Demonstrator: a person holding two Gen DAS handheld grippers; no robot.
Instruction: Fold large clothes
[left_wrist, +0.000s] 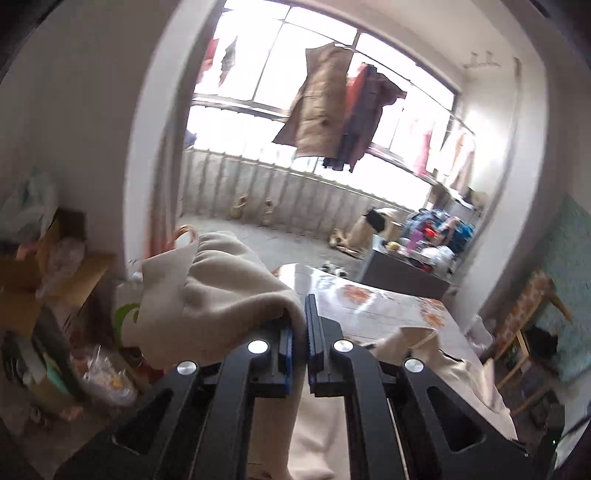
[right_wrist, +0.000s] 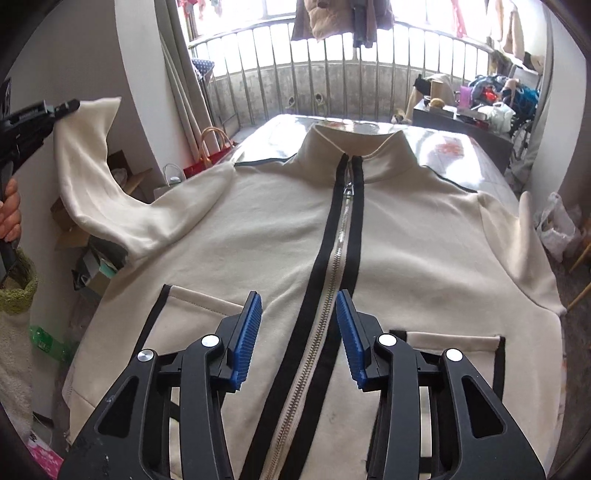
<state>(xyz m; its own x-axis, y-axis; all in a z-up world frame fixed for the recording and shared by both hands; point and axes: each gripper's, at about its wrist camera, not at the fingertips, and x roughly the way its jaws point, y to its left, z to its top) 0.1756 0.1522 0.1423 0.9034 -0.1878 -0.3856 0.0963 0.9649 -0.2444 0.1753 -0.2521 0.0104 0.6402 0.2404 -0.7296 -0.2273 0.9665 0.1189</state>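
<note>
Presently, on the bench:

1. Table (right_wrist: 461, 155): glossy floral cover, running toward the balcony railing; it bears the garment and little else that I can see.
2. Jacket (right_wrist: 280, 229): cream zip-up, lying front-up and spread nearly flat across the table, collar at the far end, hem toward me. The body is not yet folded. The far sleeve on my right lies along the table edge, untouched.
3. Sleeve (right_wrist: 92, 177): the one on my left, lifted clear of the table and held up in the air by its cuff. I judge this the first fold, barely begun; laying it over the chest, the other sleeve and the body folds remain.
4. Zipper (right_wrist: 343, 236): metal, closed between two black bands, running down the middle.
5. Left gripper (left_wrist: 299, 332): clamped tight on the cuff of the sleeve, cloth bunched over its left finger.
6. Right gripper (right_wrist: 299, 332): jaws part-way apart above the lower chest, astride the zipper, pads pressing on nothing.
7. Surroundings: boxes and bags (right_wrist: 110, 236) crowded just beside the table on my left, under the raised sleeve; clothes hang at the window (left_wrist: 325, 103). Nothing lies on the jacket to obstruct the fold.
</note>
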